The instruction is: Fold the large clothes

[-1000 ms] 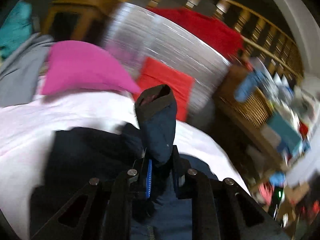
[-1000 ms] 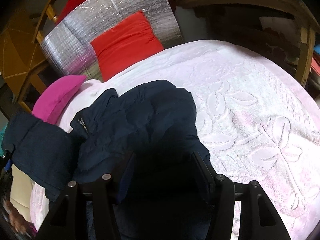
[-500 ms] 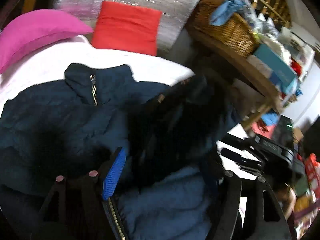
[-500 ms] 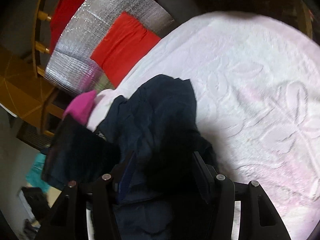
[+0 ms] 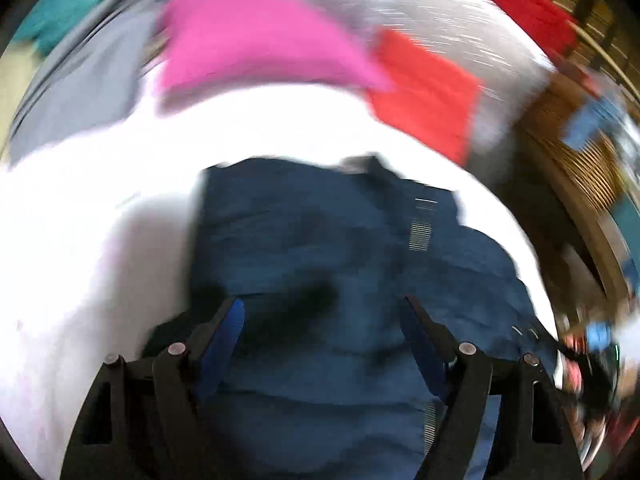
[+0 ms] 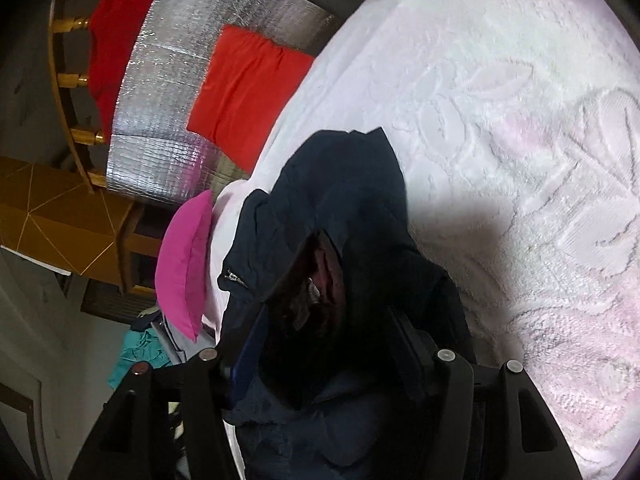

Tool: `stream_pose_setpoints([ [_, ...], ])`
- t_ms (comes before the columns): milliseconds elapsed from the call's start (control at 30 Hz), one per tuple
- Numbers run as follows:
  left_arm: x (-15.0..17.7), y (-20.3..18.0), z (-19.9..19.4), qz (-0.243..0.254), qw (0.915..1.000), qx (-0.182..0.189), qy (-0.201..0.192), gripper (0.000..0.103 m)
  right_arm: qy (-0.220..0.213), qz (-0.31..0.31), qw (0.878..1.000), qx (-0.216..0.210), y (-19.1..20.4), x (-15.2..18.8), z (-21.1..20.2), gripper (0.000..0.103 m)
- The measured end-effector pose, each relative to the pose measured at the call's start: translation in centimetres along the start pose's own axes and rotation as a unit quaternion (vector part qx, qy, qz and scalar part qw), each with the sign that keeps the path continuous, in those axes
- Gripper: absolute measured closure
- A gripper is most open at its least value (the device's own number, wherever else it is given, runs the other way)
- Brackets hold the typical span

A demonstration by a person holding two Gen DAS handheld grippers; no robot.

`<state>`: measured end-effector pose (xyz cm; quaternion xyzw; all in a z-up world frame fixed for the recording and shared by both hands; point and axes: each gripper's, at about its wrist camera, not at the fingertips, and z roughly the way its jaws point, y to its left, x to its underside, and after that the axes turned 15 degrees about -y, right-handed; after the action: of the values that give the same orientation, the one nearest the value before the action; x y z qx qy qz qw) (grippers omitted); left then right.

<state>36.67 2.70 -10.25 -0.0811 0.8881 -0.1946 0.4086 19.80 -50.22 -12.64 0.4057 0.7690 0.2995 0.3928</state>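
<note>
The navy jacket (image 5: 340, 264) is spread on the white bedspread (image 5: 80, 240), directly ahead of and beneath the left tongs (image 5: 322, 312). The left tongs have just been opening and are seen spread wide, with the jacket lying below the gap and no fabric pressed by the blue pads (image 5: 224, 332). In the right wrist view, a bunched fold of the same jacket (image 6: 360, 208) is seen between the fingers of the right tongs (image 6: 328, 320), and appears to be pinched there, though the contact is lost in shadow. To the far right of the left tongs a wicker basket (image 5: 588, 168) is made out, blurred, with a blue cloth (image 5: 588, 128) in it. Beyond the jacket a pink pillow (image 5: 256, 36) and a red cushion (image 5: 428, 96) are seen.
</note>
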Motion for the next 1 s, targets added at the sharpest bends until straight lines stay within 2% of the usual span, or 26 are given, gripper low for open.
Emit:
stream_pose_setpoints([
  [100, 0.1, 3.8, 0.9, -0.071, 0.9972, -0.020, 0.015, 0.024, 0.001, -0.001, 1.000, -0.001, 0.2, -0.1, 0.2, 0.038],
  [133, 0.3, 4.5, 1.0, -0.084, 0.9961, -0.024, 0.015, 0.028, 0.000, 0.002, 1.000, -0.004, 0.2, -0.2, 0.2, 0.038],
  [167, 0.3, 4.8, 0.9, -0.089, 0.9957, -0.023, 0.015, 0.037, -0.002, 0.006, 1.000, -0.009, 0.3, -0.3, 0.0, 0.038],
  [233, 0.5, 4.7, 0.8, -0.087, 0.9958, -0.023, 0.015, 0.047, -0.005, 0.011, 1.000, -0.016, 0.2, -0.4, -0.3, 0.038],
  [300, 0.6, 4.5, 1.1, -0.080, 0.9963, -0.030, 0.016, 0.047, -0.005, 0.018, 1.000, -0.020, 0.0, -0.3, -0.2, 0.033],
  [433, 0.8, 4.1, 2.6, -0.072, 0.9963, -0.031, 0.036, 0.039, 0.013, 0.039, 0.999, -0.030, -0.4, 0.1, 0.4, 0.032],
  [567, 1.2, 3.5, 2.6, -0.044, 0.9979, -0.037, 0.028, 0.040, 0.008, 0.043, 0.999, -0.030, -0.4, 0.4, 0.6, 0.033],
  [600, 1.3, 3.4, 2.6, -0.041, 0.9982, -0.037, 0.025, 0.042, 0.015, 0.037, 0.999, -0.029, -0.2, 0.6, 1.0, 0.033],
  [633, 1.3, 3.3, 2.6, -0.036, 0.9982, -0.042, 0.022, 0.051, 0.022, 0.031, 0.999, -0.032, 0.0, 1.0, 1.3, 0.034],
  [700, 1.3, 3.3, 2.5, -0.027, 0.9981, -0.051, 0.018, 0.061, 0.032, 0.012, 0.999, -0.032, 0.6, 1.6, 1.8, 0.056],
  [733, 1.4, 3.4, 2.4, -0.025, 0.9981, -0.054, 0.016, 0.066, 0.035, -0.006, 0.999, -0.022, 1.0, 1.9, 2.1, 0.075],
  [767, 1.3, 3.4, 2.2, -0.025, 0.9980, -0.056, 0.014, 0.072, 0.035, -0.027, 0.999, -0.006, 1.4, 2.2, 2.4, 0.081],
  [867, 1.2, 3.7, 1.9, -0.024, 0.9978, -0.061, 0.011, 0.081, 0.012, -0.102, 0.995, 0.021, 3.6, 2.9, 2.3, 0.088],
  [1000, 1.0, 3.7, 1.4, -0.022, 0.9975, -0.066, 0.008, 0.085, -0.056, -0.197, 0.979, -0.004, 7.4, 3.3, 0.6, 0.089],
])
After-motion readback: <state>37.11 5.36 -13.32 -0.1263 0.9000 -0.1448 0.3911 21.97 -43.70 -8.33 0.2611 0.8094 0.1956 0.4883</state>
